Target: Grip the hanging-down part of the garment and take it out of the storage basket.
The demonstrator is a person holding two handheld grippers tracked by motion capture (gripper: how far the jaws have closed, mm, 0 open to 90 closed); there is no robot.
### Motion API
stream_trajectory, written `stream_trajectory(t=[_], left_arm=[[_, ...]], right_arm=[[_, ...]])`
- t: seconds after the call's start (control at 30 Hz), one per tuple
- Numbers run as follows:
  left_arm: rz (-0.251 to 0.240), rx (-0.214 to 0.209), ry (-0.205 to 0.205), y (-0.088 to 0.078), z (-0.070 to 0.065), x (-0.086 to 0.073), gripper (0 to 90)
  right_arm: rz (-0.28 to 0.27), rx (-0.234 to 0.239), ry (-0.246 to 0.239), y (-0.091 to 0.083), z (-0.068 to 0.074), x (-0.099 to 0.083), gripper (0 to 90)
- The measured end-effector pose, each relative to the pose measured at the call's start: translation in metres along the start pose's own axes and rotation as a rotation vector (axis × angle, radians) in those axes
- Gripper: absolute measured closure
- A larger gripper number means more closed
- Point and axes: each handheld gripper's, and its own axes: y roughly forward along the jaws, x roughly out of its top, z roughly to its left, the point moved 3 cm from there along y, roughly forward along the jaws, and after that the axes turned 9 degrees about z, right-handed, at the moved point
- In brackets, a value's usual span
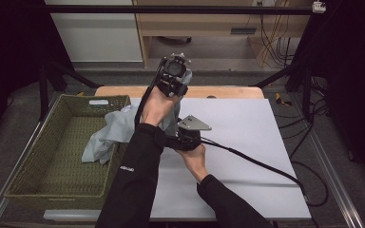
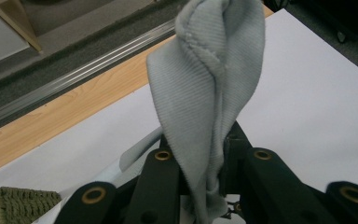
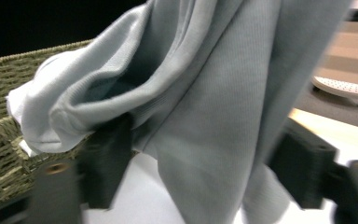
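Observation:
A person's left hand holds my left gripper (image 1: 177, 88) raised above the far side of the table. It is shut on a light grey cloth (image 1: 109, 133), a twisted fold of which stands pinched between the jaws (image 2: 198, 149). From there the cloth (image 2: 205, 84) hangs down and trails over the rim of a green woven basket (image 1: 66, 156). My right gripper (image 1: 173, 138) sits lower, just right of the hanging cloth and partly behind the left forearm. In the right gripper view its jaws (image 3: 205, 163) stand on either side of the cloth (image 3: 205, 93), with a gap at the right jaw.
The basket (image 3: 0, 154) stands off the table's left edge. A white sheet (image 1: 247, 142) covers the table, with a wooden strip (image 1: 228, 91) along the far edge. Black cables trail to the right. Shelving and floor lie beyond.

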Motion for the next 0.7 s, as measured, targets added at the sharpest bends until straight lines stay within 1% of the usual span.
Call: stream_trajectory(t=[0.03, 0.07, 0.13, 0.17, 0.2, 0.23, 0.27, 0.3, 0.33, 0.4, 0.43, 0.47, 0.5, 0.53, 0.57, 0.6, 0.67, 0.7], left_arm=[[0.0, 0.0, 0.0, 0.0, 0.0, 0.0, 79.4], [-0.002, -0.001, -0.001, -0.001, 0.0, 0.0, 79.4], [-0.002, 0.0, -0.001, -0.001, 0.001, 0.0, 79.5], [-0.002, 0.0, -0.001, -0.001, 0.001, 0.0, 79.5], [-0.002, -0.001, -0.001, -0.001, 0.001, 0.0, 79.5], [-0.002, 0.0, 0.0, -0.001, 0.0, 0.0, 79.5], [-0.002, 0.0, 0.0, -0.001, 0.0, 0.0, 79.5], [-0.004, 0.001, -0.002, -0.001, 0.001, -0.001, 79.5], [-0.004, 0.001, -0.002, -0.001, 0.001, -0.001, 79.5], [-0.007, 0.001, -0.003, -0.002, 0.001, -0.001, 79.5], [-0.006, 0.002, -0.002, -0.003, 0.001, -0.001, 79.5], [-0.008, 0.006, -0.001, -0.003, 0.001, -0.001, 79.5], [-0.01, 0.006, -0.003, -0.004, 0.001, -0.001, 79.5], [-0.01, 0.006, -0.003, -0.004, 0.001, -0.001, 79.5], [-0.01, 0.007, -0.001, -0.005, 0.001, -0.001, 79.5], [-0.013, 0.008, -0.003, -0.005, 0.001, -0.001, 79.5], [-0.013, 0.009, -0.002, -0.005, 0.001, -0.001, 79.5], [-0.01, 0.007, 0.0, -0.005, 0.001, -0.001, 79.5]], right_arm=[[0.001, 0.001, -0.011, 0.0, -0.001, 0.0, 42.0], [0.003, 0.008, -0.006, 0.001, 0.0, 0.0, 47.7], [0.001, 0.005, -0.021, 0.0, 0.0, 0.0, 63.6], [0.001, 0.005, -0.021, 0.0, 0.0, 0.0, 63.6], [0.008, 0.006, -0.023, -0.003, 0.001, 0.0, 76.7], [0.01, 0.01, -0.01, -0.004, 0.002, 0.001, 82.1], [0.01, 0.01, -0.01, -0.004, 0.002, 0.001, 82.1], [0.016, 0.035, 0.001, -0.007, 0.001, 0.003, 86.7], [0.012, 0.043, -0.027, -0.007, 0.0, 0.003, 87.3], [0.029, 0.046, 0.004, -0.01, 0.001, 0.005, 87.9], [0.029, 0.046, 0.004, -0.01, 0.001, 0.005, 87.9], [0.028, 0.058, -0.01, -0.013, 0.0, 0.005, 88.1], [0.031, 0.069, -0.009, -0.016, 0.0, 0.004, 88.2], [0.022, 0.066, -0.021, -0.016, -0.002, 0.004, 88.2], [0.015, 0.074, -0.033, -0.019, -0.004, 0.003, 88.3], [0.025, 0.076, -0.014, -0.021, -0.004, 0.003, 88.3], [0.022, 0.07, -0.013, -0.023, -0.006, 0.002, 88.4], [0.022, 0.075, -0.01, -0.026, -0.007, 0.002, 88.4]])
